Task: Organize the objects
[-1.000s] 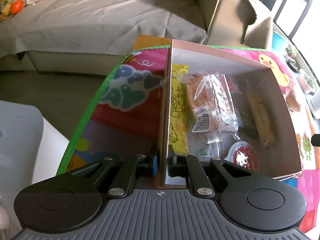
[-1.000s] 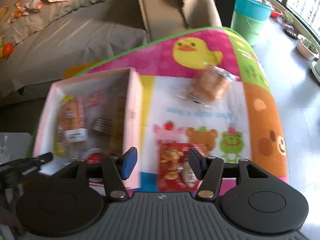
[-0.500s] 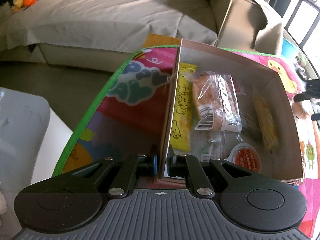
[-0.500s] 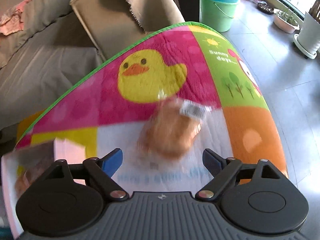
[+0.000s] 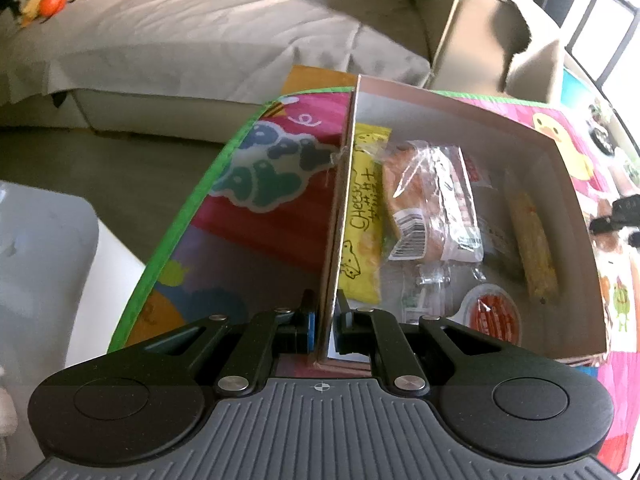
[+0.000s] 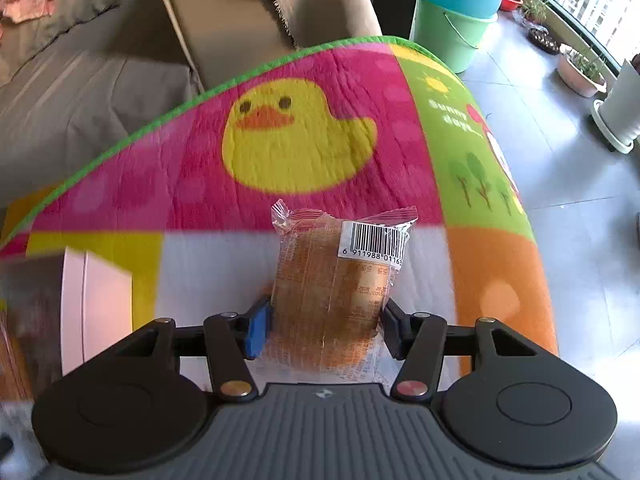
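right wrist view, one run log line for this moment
left gripper: shut on pink cardboard box wall | right gripper: jaws closing on clear-wrapped brown bun | colourful play mat

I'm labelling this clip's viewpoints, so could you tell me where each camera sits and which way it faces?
Left wrist: sits on the left gripper, looking steeply down its fingers into the box of snacks on the play mat; jaws clamped on the box wall.
Right wrist: sits on the right gripper, looking down at a wrapped cake; jaws just closed on it.
Shared: box, duck-print mat, grey sofa; the right gripper's tip shows at the left view's right edge.
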The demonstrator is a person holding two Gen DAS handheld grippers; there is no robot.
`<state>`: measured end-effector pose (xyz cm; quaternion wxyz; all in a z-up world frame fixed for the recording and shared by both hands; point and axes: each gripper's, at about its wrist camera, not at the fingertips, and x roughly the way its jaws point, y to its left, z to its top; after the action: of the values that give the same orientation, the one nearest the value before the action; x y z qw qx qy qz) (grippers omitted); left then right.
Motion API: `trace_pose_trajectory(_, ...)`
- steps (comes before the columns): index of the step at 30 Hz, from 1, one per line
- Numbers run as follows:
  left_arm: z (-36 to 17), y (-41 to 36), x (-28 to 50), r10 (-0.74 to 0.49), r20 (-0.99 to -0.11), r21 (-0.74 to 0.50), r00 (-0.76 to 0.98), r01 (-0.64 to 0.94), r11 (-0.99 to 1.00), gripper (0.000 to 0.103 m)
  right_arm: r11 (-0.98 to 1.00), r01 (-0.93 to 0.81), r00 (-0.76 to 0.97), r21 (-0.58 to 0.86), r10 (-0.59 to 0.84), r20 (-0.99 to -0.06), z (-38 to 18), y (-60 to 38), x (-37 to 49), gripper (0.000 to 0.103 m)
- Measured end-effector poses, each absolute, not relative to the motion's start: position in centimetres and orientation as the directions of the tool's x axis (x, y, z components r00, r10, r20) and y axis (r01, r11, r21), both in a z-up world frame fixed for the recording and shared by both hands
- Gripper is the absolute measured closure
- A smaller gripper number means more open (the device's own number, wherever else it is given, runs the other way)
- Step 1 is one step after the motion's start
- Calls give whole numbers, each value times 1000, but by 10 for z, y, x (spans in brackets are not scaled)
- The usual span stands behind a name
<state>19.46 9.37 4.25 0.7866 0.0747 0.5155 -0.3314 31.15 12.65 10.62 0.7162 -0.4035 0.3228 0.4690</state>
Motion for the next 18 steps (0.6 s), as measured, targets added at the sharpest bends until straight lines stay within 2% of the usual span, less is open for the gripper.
trace_pose_trajectory(8, 43, 92, 195, -454, -863, -212, 223, 654, 726, 93, 303, -906, 397, -297, 359, -845, 116, 52, 312, 48)
trace_pose_trajectory(14, 42, 92, 196, -471, -856, -205, 211, 699, 685, 92, 292, -894, 422, -339, 295, -857, 114, -28, 278, 48)
trace_pose_trajectory(18, 40, 92, 199, -479, -857, -214, 189, 716, 665, 92, 326, -898, 381, -295, 243, -892, 103, -66, 249, 48)
